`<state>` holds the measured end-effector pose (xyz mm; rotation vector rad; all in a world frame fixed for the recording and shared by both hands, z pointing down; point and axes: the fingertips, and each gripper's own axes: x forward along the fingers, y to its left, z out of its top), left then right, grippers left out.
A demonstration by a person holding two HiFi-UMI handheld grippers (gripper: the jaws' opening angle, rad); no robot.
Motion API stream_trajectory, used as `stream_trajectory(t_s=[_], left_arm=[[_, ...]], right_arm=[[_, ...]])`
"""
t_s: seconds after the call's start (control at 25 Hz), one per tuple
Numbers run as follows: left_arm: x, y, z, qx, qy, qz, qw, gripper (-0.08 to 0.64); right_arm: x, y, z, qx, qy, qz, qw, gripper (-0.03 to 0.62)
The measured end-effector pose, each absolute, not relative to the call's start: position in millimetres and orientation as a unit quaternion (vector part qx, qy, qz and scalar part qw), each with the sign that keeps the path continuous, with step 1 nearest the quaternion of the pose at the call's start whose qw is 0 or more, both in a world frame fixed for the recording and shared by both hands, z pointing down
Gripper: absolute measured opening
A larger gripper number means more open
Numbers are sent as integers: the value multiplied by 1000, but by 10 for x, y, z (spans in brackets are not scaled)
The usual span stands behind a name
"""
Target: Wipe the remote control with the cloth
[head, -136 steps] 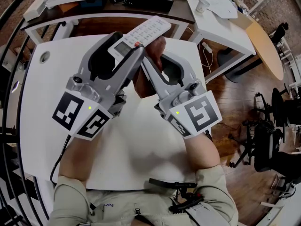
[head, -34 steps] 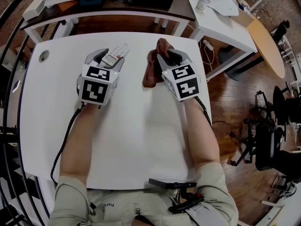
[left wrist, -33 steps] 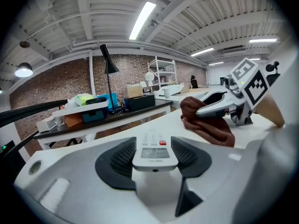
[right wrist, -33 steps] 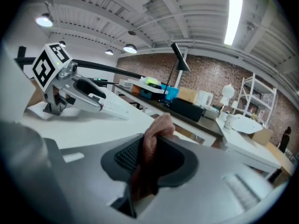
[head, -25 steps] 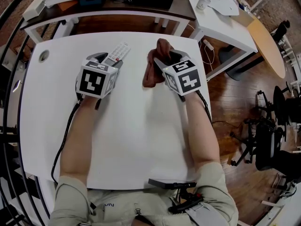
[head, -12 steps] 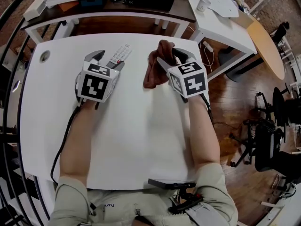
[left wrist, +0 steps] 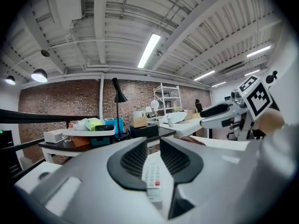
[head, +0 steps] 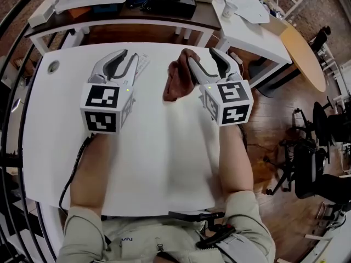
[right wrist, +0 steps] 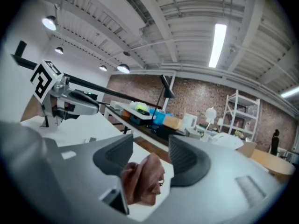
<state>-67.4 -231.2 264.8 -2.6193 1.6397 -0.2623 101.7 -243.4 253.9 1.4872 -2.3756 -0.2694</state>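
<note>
Evidently no wiping underway: white remote control [head: 142, 64], crumpled brown cloth [head: 175, 82] lie apart on surface [head: 159, 163]; left tongs [head: 130, 55] just narrowed, right tongs [head: 202, 55] just widened, both empty.

No word, brand or number can be read with certainty. Black-and-white square code patterns, not letters, are borne on the left marker cube [head: 104, 108] and the right marker cube [head: 227, 102]; 2 patterned faces of each are shown in the head view. Rows of keys are seen on the remote control [left wrist: 152, 181], but any print on them is too blurred to be read. A few pale letters are seen on the person's garment [head: 127, 238], too small to be made out.
</note>
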Motion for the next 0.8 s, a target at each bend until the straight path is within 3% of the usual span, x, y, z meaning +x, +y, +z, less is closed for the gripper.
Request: stream_trajectory(t_s=[0.2,0.36,0.8], left_arm=[[-783,-1965,2373,-830,555,-38,46,6],[-826,-1633,2202,-827,558,-8,66,6],[-817,-735,2332,-834,544,19,95,5]], right_arm=[[951,-1970,2139,532,-830,-145,85,57],[889,-1577,2074,522,-836,-153,66,5],[793,-588,2277,503,-851,-149,32,3]])
